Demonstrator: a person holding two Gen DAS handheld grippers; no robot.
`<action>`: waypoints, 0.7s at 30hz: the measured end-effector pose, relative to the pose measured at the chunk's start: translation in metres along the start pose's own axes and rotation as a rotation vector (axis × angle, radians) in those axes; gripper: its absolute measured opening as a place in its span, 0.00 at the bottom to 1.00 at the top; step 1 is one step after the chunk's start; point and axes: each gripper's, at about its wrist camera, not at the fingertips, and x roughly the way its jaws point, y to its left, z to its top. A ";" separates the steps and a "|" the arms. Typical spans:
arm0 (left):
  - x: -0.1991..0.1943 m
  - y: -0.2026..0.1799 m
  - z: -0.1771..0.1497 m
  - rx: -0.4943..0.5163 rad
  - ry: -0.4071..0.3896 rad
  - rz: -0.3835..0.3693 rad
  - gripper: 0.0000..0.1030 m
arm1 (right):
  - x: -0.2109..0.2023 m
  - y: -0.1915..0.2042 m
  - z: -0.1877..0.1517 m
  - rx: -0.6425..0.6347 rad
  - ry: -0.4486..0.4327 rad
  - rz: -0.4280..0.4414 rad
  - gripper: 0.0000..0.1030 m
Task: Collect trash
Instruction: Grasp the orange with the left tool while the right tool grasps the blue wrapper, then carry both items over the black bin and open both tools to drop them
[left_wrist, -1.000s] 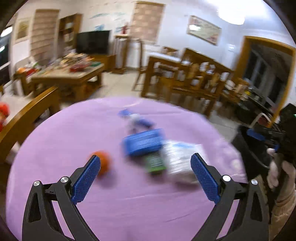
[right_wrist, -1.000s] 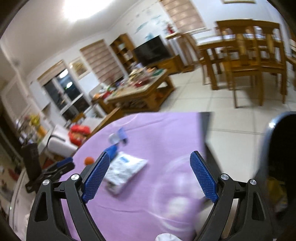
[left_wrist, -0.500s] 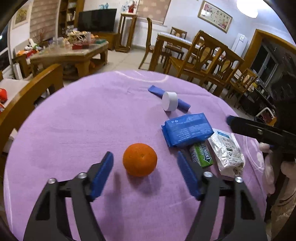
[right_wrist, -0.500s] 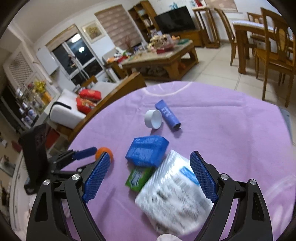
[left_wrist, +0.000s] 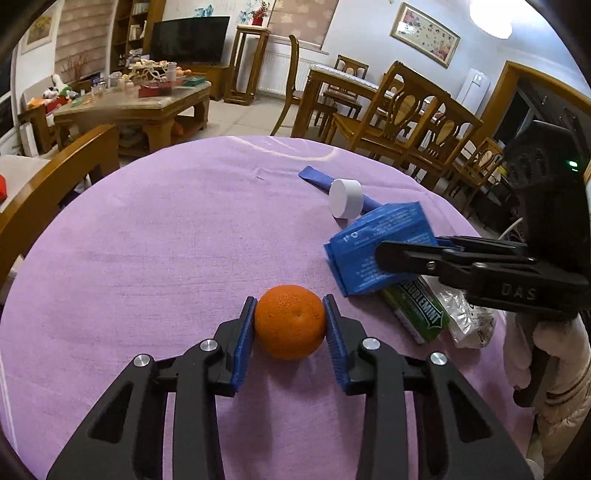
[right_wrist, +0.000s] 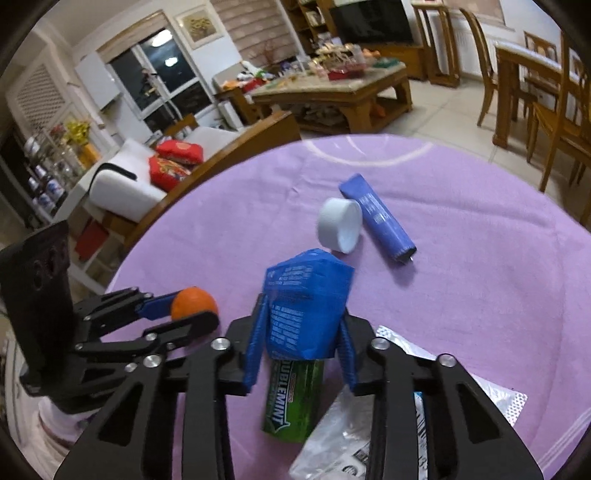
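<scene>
My left gripper (left_wrist: 290, 325) is shut on an orange (left_wrist: 290, 321) that rests on the purple tablecloth (left_wrist: 166, 240); it also shows in the right wrist view (right_wrist: 194, 302). My right gripper (right_wrist: 301, 332) is shut on a blue tissue pack (right_wrist: 306, 295), squeezing it; the pack shows in the left wrist view (left_wrist: 373, 251). Under the pack lies a green Doublemint gum pack (right_wrist: 293, 398). A clear-white plastic wrapper (right_wrist: 354, 435) lies beside it. A white cap (right_wrist: 340, 225) and a blue tube (right_wrist: 376, 218) lie farther out.
The round table's edge curves around all sides. A wooden chair back (left_wrist: 48, 184) stands at the left edge. Dining chairs (left_wrist: 406, 118) and a cluttered coffee table (left_wrist: 136, 99) stand beyond on the tiled floor.
My left gripper has closed on the orange. My right gripper has moved forward and closed on the blue tissue pack, crumpling it.
</scene>
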 end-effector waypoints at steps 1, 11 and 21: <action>-0.002 0.001 0.001 -0.004 -0.008 0.000 0.34 | -0.003 0.003 0.000 -0.005 -0.012 -0.001 0.25; -0.033 -0.017 0.002 0.005 -0.109 -0.055 0.34 | -0.072 0.007 -0.012 -0.001 -0.158 0.048 0.19; -0.049 -0.102 0.015 0.113 -0.190 -0.145 0.34 | -0.179 -0.044 -0.055 0.085 -0.348 0.042 0.19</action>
